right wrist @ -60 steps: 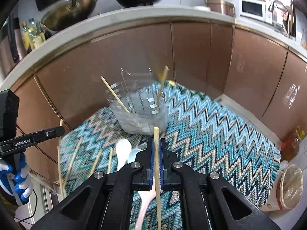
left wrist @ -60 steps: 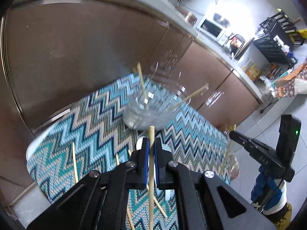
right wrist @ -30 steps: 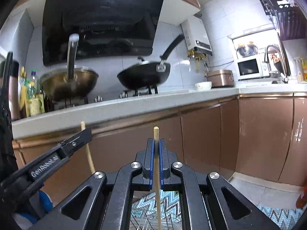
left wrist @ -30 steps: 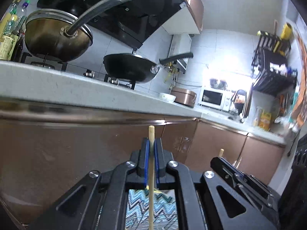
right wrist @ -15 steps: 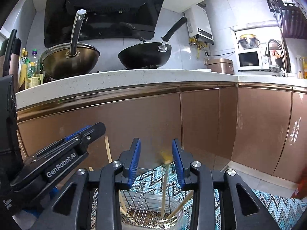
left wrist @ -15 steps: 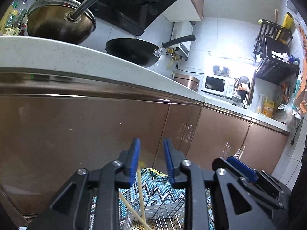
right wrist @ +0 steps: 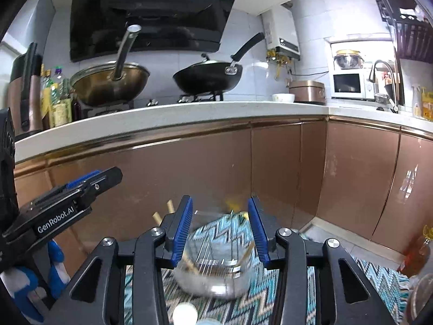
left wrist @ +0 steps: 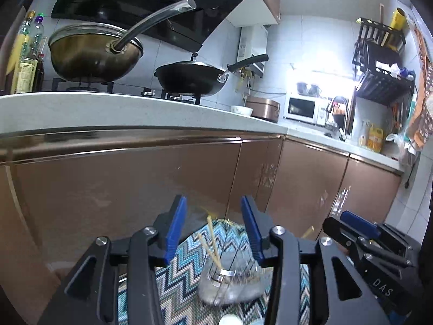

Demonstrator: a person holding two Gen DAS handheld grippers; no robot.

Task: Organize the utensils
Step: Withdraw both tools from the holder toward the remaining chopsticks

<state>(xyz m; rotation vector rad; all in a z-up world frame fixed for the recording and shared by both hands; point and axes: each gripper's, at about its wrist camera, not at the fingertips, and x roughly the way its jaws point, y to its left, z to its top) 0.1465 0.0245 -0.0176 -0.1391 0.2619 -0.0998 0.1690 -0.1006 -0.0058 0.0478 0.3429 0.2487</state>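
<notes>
While chopsticks [left wrist: 213, 241] stand in the holder [left wrist: 232, 284], left gripper [left wrist: 213, 233] and right gripper [right wrist: 220, 230] have just opened, empty.

I'm looking into a home kitchen: a brass-coloured wok [left wrist: 94, 57] and a black wok [left wrist: 190, 78] sit on a gas hob under a dark range hood [right wrist: 151, 10], with copper-brown cabinet doors [right wrist: 357, 173], a white countertop [left wrist: 108, 111], a microwave [left wrist: 304, 107] and tiled walls.
</notes>
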